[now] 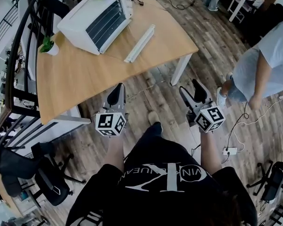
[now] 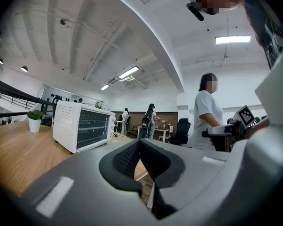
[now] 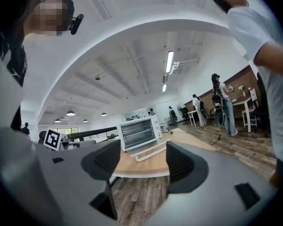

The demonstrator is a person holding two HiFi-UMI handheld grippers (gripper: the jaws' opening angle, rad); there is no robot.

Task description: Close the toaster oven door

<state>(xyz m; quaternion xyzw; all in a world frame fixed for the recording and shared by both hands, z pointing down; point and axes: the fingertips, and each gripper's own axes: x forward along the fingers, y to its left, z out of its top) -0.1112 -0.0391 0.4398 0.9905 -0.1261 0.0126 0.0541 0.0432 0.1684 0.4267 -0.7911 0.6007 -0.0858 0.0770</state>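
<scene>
The white toaster oven (image 1: 97, 18) stands at the far end of the wooden table (image 1: 75, 79), its front with the racks facing me. A long white bar (image 1: 140, 43) lies on the table before that front; it looks like the edge of the door folded down flat. The oven also shows in the left gripper view (image 2: 82, 126) and the right gripper view (image 3: 140, 133). My left gripper (image 1: 116, 95) (image 2: 140, 142) is shut on nothing. My right gripper (image 1: 193, 94) (image 3: 142, 160) is open and empty. Both hang over the floor, short of the table's near edge.
A small potted plant (image 1: 47, 46) sits left of the oven. Black chairs stand behind the table (image 1: 38, 13) and at lower left (image 1: 45, 173). A person in a white shirt (image 1: 266, 60) stands to the right. A power strip (image 1: 229, 150) lies on the floor.
</scene>
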